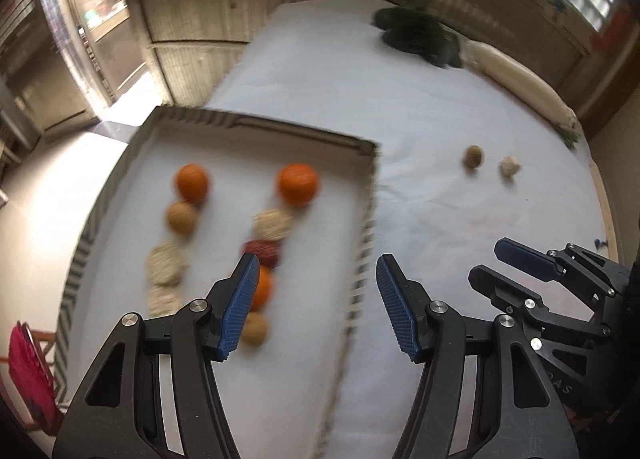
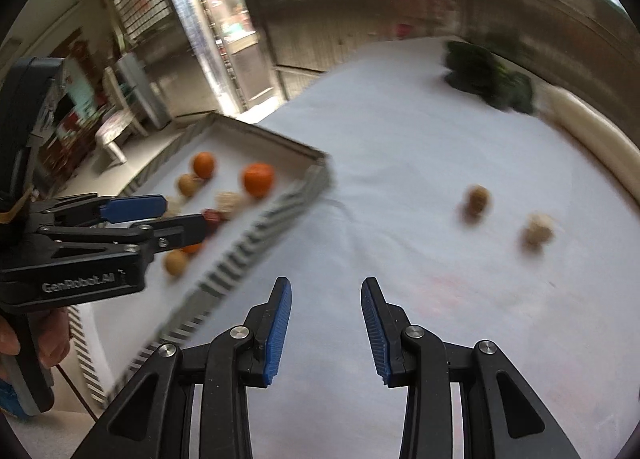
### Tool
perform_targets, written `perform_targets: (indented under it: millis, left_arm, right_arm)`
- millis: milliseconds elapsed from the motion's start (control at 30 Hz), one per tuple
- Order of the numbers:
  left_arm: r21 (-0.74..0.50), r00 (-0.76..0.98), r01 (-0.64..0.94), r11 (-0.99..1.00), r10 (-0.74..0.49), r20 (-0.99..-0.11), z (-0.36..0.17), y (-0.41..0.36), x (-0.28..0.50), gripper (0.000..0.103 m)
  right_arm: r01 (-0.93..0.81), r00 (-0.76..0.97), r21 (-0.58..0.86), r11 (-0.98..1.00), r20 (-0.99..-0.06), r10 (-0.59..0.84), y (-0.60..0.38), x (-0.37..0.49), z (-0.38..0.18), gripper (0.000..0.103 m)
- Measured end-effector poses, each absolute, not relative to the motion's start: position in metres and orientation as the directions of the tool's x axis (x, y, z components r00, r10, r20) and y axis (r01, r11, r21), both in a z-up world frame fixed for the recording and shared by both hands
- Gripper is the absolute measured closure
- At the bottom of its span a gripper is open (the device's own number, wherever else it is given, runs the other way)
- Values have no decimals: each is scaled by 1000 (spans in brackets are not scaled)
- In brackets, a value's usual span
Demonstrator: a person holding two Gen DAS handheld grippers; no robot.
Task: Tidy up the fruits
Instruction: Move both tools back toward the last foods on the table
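the shallow grey box with striped sides (image 1: 362, 255) sits on the white paper-covered table (image 1: 440, 107), and it is the place to look from. inside the box, round fruits lie in two rows: smooth orange balls (image 1: 298, 183), a dull tan ball (image 1: 182, 217), pale bumpy ones (image 1: 166, 263) and one dark red one (image 1: 262, 251).

two small fruits are not in the box yet: a brown rough ball (image 2: 476, 199) and a pale bumpy ball (image 2: 538, 233), both well apart from the box on its right side, near each other.

the left gripper (image 1: 316, 307) hangs over the box's right wall, wide apart and holding nothing. the right gripper (image 2: 326, 323) is just right of the box, also apart and holding nothing.

what could go wrong, i think: round fruits roll easy. a bump on the thin box wall could shake the rows. a loose pinch on a ball could make it slip and roll off the table.
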State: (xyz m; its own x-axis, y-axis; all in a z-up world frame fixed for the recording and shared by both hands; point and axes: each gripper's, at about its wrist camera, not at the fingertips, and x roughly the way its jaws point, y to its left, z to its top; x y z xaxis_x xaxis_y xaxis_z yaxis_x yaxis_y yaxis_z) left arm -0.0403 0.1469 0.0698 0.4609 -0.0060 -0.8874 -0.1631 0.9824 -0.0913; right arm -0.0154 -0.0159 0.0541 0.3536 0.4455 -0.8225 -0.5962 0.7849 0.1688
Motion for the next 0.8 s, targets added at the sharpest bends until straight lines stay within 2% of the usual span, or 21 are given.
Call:
perform_targets:
  millis: [400,800]
  left_arm:
    - [-106,441,-19,994,-87,-893,64,80,22,42]
    - [-114,408,23,993,-114,-906,47,46,80,42]
  right_arm:
    - [-397,435,175,901,-829,352,-108,34,45,67]
    - [-363,423,231,903,-823,380,-118,113,28,64]
